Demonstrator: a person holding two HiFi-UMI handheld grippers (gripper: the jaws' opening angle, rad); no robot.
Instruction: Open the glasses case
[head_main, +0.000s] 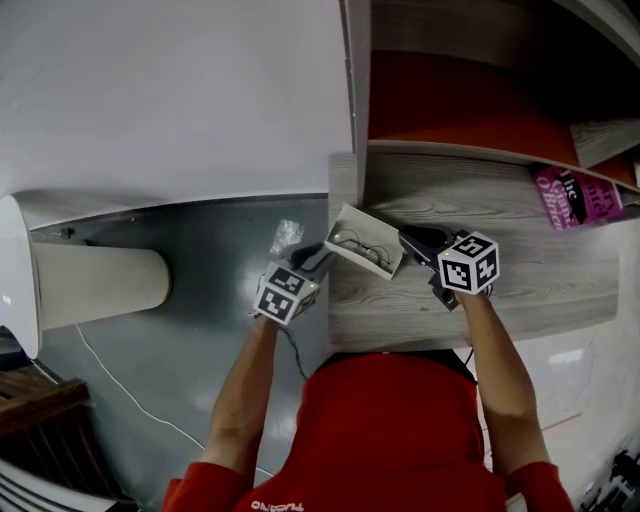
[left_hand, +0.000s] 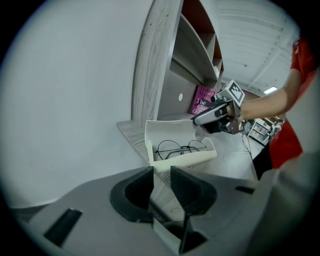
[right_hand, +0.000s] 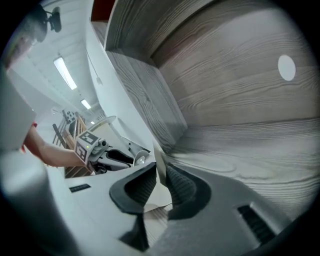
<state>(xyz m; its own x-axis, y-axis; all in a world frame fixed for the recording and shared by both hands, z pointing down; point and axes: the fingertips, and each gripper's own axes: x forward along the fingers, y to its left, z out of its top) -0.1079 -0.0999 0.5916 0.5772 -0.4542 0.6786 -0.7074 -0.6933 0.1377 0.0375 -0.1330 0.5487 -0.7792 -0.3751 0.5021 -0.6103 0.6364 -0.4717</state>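
The white glasses case (head_main: 352, 218) lies open at the left end of the wooden desk (head_main: 520, 260). Thin wire glasses (head_main: 362, 247) lie inside it. In the left gripper view its lid (left_hand: 167, 131) stands upright behind the tray (left_hand: 187, 160) and the glasses (left_hand: 180, 148). My left gripper (head_main: 322, 252) reaches in from beyond the desk edge. Its tips (left_hand: 161, 175) are at the tray's near corner, with only desk showing in the gap. My right gripper (head_main: 405, 240) is at the case's right end. Its jaws (right_hand: 161, 175) are shut on the lid's thin white edge (right_hand: 159, 160).
A pink book (head_main: 575, 197) leans at the desk's back right. Shelf compartments with a red back (head_main: 450, 100) rise behind the desk. Left of the desk edge are grey floor, a crumpled plastic scrap (head_main: 287, 235), a white cable (head_main: 120, 385) and a pale cylinder (head_main: 100, 285).
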